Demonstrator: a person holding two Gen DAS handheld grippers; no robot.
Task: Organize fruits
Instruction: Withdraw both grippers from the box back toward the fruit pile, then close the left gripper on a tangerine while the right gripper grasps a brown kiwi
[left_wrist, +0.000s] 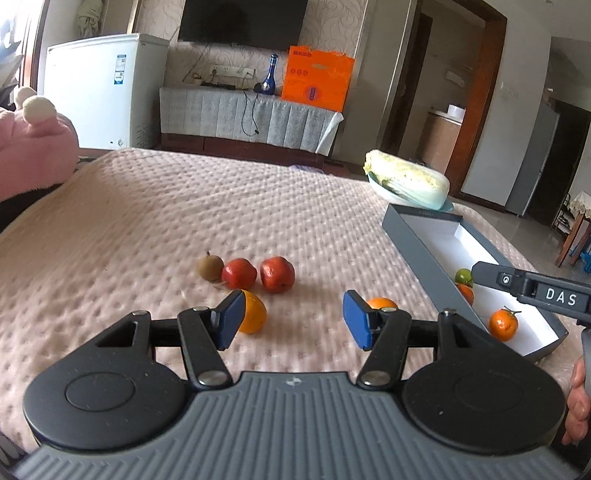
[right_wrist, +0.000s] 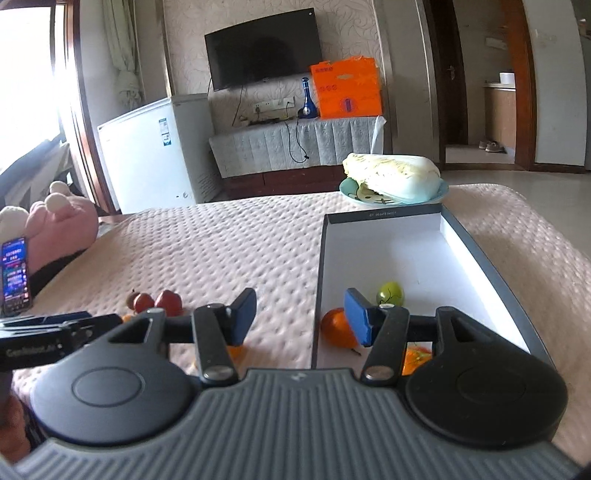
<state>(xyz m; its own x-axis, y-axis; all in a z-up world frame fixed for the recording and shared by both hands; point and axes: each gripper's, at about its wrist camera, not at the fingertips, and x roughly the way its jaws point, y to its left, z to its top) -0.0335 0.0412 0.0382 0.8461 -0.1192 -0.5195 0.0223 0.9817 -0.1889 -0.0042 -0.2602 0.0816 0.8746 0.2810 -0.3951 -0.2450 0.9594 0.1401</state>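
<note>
On the pink quilted bed, the left wrist view shows a brown fruit (left_wrist: 211, 266), two red fruits (left_wrist: 239, 273) (left_wrist: 277, 274) and two oranges (left_wrist: 253, 312) (left_wrist: 382, 303). My left gripper (left_wrist: 293, 319) is open and empty, just short of them. A grey box with a white inside (left_wrist: 413, 236) holds a green fruit (left_wrist: 463, 276) and two oranges (left_wrist: 503, 324). My right gripper (right_wrist: 301, 319) is open and empty over the box's near left wall (right_wrist: 317, 295). The green fruit (right_wrist: 390, 292) and an orange (right_wrist: 336, 328) lie inside, another orange partly hidden behind its finger.
A cabbage on a blue plate (right_wrist: 393, 180) sits beyond the box. A pink plush toy (right_wrist: 59, 229) and a lit phone (right_wrist: 15, 275) lie at the bed's left edge. A white freezer (left_wrist: 103, 88) and a covered TV stand (left_wrist: 247, 114) stand beyond the bed.
</note>
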